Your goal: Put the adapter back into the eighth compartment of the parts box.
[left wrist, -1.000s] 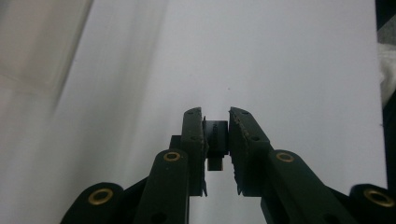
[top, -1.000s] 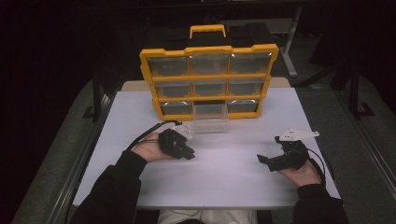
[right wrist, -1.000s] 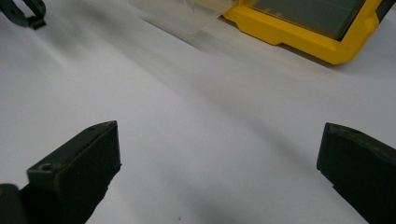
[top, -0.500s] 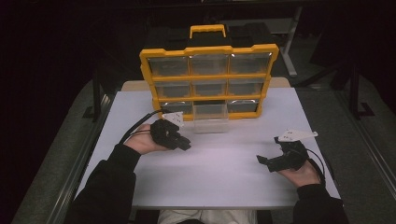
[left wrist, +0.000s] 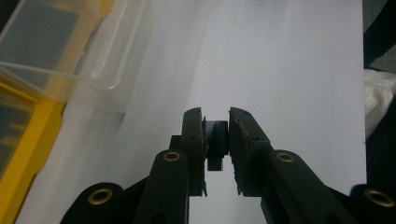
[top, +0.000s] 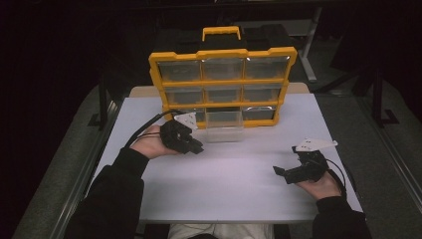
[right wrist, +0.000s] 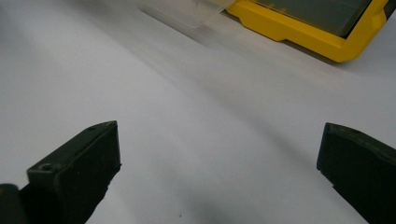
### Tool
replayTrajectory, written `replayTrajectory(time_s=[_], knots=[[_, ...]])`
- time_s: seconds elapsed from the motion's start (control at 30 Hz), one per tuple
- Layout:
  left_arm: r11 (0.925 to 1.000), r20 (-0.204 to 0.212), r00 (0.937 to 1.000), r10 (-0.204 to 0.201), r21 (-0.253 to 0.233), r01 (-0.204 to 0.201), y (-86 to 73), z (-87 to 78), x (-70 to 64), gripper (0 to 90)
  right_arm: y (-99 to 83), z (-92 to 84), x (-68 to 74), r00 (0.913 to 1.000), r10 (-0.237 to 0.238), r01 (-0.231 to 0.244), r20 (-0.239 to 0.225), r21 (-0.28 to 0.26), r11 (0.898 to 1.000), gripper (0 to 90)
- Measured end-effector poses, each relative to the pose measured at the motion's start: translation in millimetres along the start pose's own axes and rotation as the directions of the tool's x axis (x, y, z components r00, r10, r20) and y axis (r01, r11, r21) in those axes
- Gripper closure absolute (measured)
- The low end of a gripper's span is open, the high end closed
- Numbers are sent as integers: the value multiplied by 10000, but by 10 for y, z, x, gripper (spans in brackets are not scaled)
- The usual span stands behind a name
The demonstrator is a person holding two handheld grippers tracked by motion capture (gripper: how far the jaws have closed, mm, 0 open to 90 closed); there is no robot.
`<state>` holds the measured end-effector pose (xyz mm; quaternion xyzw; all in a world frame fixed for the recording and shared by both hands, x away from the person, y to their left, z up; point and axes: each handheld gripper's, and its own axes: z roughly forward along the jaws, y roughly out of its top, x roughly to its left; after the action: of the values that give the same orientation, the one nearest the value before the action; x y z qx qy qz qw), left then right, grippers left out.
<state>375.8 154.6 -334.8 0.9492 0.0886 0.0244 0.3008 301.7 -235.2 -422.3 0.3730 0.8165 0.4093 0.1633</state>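
Looking down from the high view, a yellow organizer (top: 222, 84) stands on the white worktop (top: 234, 184), its clear drawer (top: 224, 126) pulled out; the left claw (top: 195, 148) sits just left of that drawer, farther up the worktop than a second ago. The right claw (top: 278, 173) hasn't moved. The left gripper view shows its claw (left wrist: 215, 135) pinching a small black block (left wrist: 216, 142). The right gripper view shows its claw (right wrist: 219, 154) spread wide. No writing is readable.
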Motion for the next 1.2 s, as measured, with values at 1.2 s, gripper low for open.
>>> replayTrajectory(time_s=[1.2], knots=[[9971, -698, 9950, 714, 307, -694, 583, -303, 149, 762, 1, 1, -4, 10000, -47, 47, -25, -34, 10000, 0]])
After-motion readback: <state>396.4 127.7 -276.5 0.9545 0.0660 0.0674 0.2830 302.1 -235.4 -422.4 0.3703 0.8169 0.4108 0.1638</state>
